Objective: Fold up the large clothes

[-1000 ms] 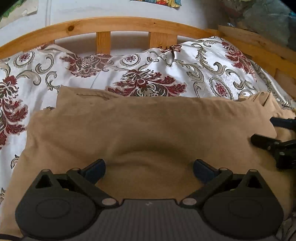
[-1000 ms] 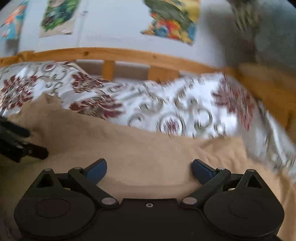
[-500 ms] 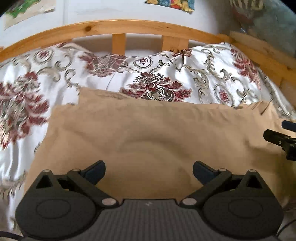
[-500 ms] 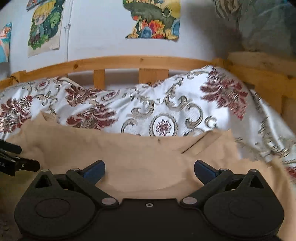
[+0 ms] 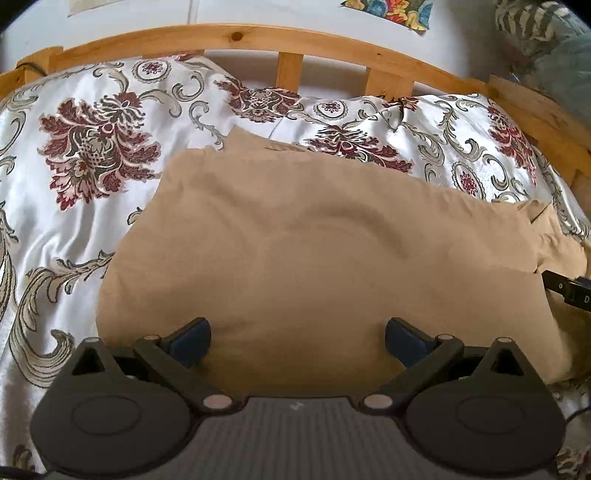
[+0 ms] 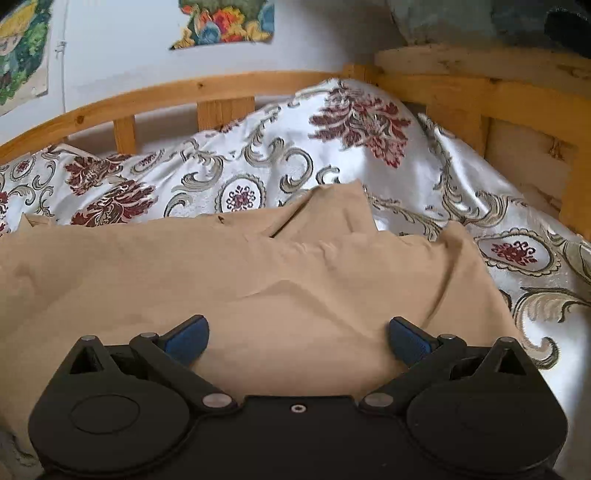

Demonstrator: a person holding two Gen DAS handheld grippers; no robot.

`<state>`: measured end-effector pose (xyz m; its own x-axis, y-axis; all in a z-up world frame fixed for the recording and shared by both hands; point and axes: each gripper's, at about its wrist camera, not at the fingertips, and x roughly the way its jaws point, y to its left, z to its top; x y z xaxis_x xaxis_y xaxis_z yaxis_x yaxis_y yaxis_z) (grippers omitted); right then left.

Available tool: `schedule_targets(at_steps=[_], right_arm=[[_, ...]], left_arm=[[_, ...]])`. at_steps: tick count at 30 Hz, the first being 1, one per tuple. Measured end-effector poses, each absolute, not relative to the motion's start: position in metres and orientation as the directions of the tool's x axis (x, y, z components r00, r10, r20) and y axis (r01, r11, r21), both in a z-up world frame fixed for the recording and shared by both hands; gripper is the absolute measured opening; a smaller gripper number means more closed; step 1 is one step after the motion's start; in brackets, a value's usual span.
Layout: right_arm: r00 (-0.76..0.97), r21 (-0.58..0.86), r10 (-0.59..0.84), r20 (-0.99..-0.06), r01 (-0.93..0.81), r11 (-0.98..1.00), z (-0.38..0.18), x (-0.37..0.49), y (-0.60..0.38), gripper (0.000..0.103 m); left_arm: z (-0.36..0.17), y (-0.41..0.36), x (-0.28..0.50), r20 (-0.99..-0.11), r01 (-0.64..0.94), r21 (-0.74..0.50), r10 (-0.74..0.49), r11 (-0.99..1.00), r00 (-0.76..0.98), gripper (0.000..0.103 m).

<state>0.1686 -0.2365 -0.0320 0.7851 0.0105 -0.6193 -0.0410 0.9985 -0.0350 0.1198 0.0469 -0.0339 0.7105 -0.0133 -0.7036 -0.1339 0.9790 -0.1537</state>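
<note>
A large tan garment [image 5: 317,251] lies folded flat on a floral bedspread [image 5: 85,147]. My left gripper [image 5: 297,343] is open just above the garment's near edge, nothing between its blue pads. The right gripper's finger [image 5: 565,288] shows at the right edge of the left wrist view. In the right wrist view the same tan garment [image 6: 229,280] spreads out with a raised corner flap at the far side, and my right gripper [image 6: 297,339] hovers open over its near edge, holding nothing.
A wooden bed rail [image 5: 295,40] runs along the far side against a white wall with posters [image 6: 225,22]. A wooden end board [image 6: 480,81] stands at the right. Bare bedspread [image 6: 517,229] lies right of the garment and to its left.
Both grippers have drawn apart: the left view shifted leftward, showing more bedspread on the left, and the right view shifted rightward. The other gripper has slid out toward each frame's edge.
</note>
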Motion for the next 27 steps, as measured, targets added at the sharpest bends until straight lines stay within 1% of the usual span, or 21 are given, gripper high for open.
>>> schedule_targets(at_steps=[7, 11, 15, 16, 19, 21, 25, 27], right_arm=[[0.787, -0.059, -0.001, -0.617, -0.045, 0.997, -0.035, 0.169, -0.232, 0.102], [0.782, -0.055, -0.002, -0.624, -0.041, 0.998, -0.034, 0.171, -0.231, 0.102], [0.762, -0.029, 0.0, -0.648, -0.024, 0.999, -0.023, 0.175, -0.233, 0.102], [0.768, -0.015, 0.005, -0.64, -0.019, 1.0, -0.018, 0.174, -0.233, 0.102], [0.816, 0.013, 0.031, -0.578, -0.029, 1.0, -0.005, 0.165, -0.232, 0.102], [0.829, 0.011, 0.056, -0.556, -0.06, 0.998, -0.001, 0.162, -0.226, 0.102], [0.847, -0.012, 0.144, -0.512, -0.175, 0.985, 0.002, 0.153, -0.203, 0.102], [0.851, -0.04, 0.192, -0.489, -0.242, 0.969, 0.001, 0.149, -0.187, 0.102]], left_arm=[[-0.034, 0.05, 0.118, -0.704, -0.117, -0.172, -0.039, 0.978, 0.709, 0.102], [-0.031, 0.048, 0.114, -0.71, -0.116, -0.153, -0.027, 0.981, 0.704, 0.102], [-0.023, 0.046, 0.108, -0.72, -0.159, -0.161, -0.006, 0.974, 0.694, 0.102], [-0.02, 0.046, 0.105, -0.723, -0.179, -0.173, -0.002, 0.968, 0.691, 0.102], [-0.013, 0.054, 0.093, -0.718, -0.223, -0.252, -0.028, 0.942, 0.696, 0.102], [-0.013, 0.061, 0.083, -0.711, -0.255, -0.323, -0.057, 0.911, 0.7, 0.102], [-0.035, 0.081, 0.073, -0.722, -0.309, -0.499, -0.19, 0.81, 0.666, 0.102], [-0.044, 0.091, 0.071, -0.701, -0.339, -0.561, -0.215, 0.755, 0.68, 0.102]])
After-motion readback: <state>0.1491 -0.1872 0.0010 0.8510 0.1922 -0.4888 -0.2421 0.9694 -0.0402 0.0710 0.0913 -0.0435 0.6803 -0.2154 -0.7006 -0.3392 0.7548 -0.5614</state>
